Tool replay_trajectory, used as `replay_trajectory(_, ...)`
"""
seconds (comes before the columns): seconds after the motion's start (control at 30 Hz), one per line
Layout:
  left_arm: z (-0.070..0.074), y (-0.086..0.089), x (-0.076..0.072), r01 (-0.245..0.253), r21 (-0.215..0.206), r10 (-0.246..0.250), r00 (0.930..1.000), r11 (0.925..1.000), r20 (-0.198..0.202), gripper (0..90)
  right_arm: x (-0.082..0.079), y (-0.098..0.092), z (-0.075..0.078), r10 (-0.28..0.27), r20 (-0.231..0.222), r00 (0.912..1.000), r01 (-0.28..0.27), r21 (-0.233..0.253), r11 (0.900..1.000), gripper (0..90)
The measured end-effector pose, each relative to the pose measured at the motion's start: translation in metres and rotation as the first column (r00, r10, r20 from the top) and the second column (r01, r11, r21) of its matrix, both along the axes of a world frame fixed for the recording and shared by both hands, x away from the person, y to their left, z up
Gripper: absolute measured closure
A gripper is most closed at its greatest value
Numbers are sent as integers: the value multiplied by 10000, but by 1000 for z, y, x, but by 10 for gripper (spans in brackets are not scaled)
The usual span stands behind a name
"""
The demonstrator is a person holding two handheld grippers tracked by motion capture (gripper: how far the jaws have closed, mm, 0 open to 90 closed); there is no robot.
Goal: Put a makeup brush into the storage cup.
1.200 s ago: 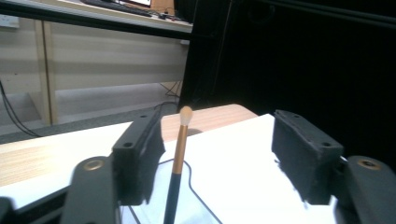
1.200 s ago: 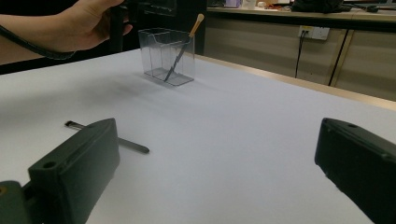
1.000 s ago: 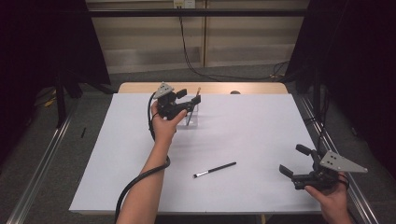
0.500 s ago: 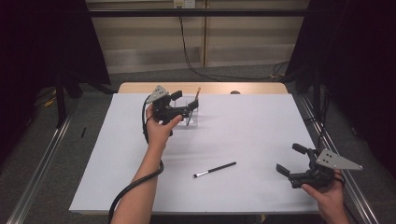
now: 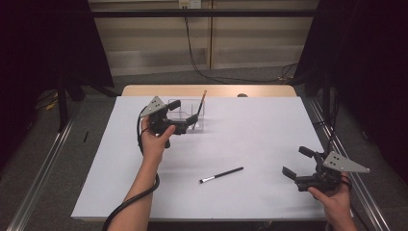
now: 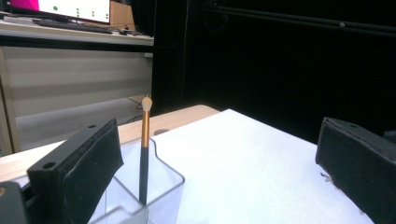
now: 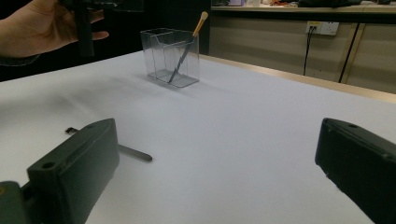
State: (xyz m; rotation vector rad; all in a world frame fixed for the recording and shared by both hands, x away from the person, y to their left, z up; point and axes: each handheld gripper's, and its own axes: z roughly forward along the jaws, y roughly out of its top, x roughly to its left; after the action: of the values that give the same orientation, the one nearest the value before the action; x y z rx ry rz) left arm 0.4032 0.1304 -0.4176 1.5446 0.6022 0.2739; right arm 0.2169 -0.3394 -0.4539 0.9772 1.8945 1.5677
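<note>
A clear plastic holder (image 5: 191,115) stands near the desk's (image 5: 269,125) far edge, an orange-handled brush (image 5: 198,109) leaning inside it. A black brush (image 5: 221,174) lies near the front edge. The left gripper (image 5: 184,115), jaws wide apart and empty, has drawn back leftward from the holder. The right gripper (image 5: 296,163) hovers open, empty, by the front right corner.

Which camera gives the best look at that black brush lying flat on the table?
The high view: the whole black brush lies unobstructed on the white table. The right gripper view has it mostly hidden behind one of the tongs' own jaws. The left gripper view faces the clear holder instead.
</note>
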Motion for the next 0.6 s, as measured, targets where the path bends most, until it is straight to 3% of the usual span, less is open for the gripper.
replay_trajectory(0.07,-1,3,-3,73,-124,-74,10000,9999,-30,0,0,0,0,1,16,10000,-1,-31,10000,0)
replay_trajectory(0.4,-7,13,-15,169,243,-170,9998,9996,40,0,0,3,0,6,44,10000,-6,-106,9999,0)
replay_trajectory(0.6,-12,20,-21,283,204,-282,9996,9994,-36,0,1,5,0,36,81,10000,-35,-164,9999,0)
